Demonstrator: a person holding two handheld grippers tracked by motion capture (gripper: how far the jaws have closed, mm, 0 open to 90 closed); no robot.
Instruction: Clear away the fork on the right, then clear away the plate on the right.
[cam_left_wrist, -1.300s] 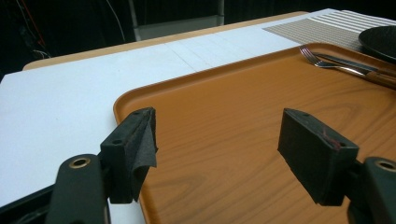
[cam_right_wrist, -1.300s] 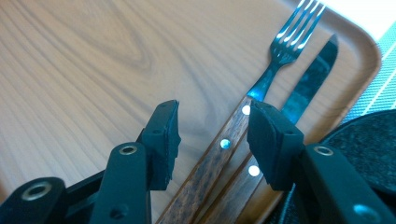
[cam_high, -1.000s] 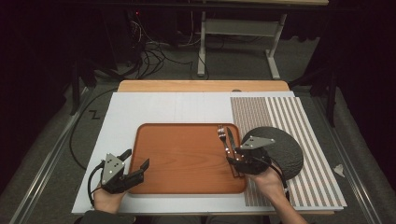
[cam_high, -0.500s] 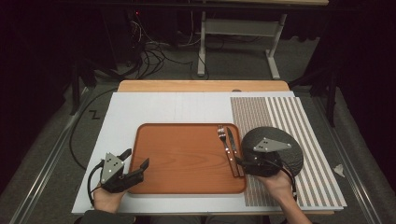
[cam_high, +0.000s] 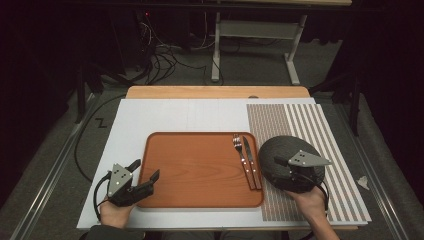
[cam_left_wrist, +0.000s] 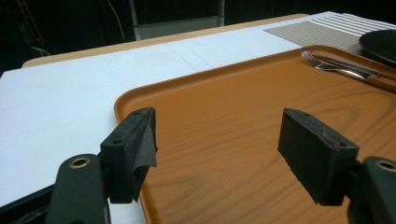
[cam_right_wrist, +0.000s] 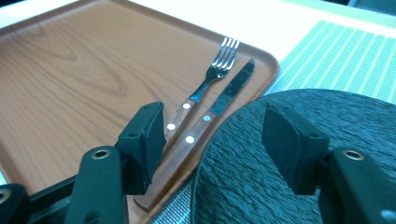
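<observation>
A white desk (cam_high: 165, 120) in a dark room carries an orange tray (cam_high: 195, 167); from above, the knife (cam_high: 251, 162) and fork (cam_high: 241, 159) lie side by side at its right edge, tips far, handles near, and the right gripper (cam_high: 276, 161) hovers just right of them over a dark plate (cam_high: 280, 150), while the left gripper (cam_high: 145, 170) sits at the tray's near-left corner. In the left gripper view its fingers (cam_left_wrist: 140, 140) are apart and empty, the cutlery well off to the far right. In the right gripper view the fingers (cam_right_wrist: 147, 135), just opened wide with nothing between them, have the knife (cam_right_wrist: 224, 100) just left of the plate (cam_right_wrist: 299, 154).
</observation>
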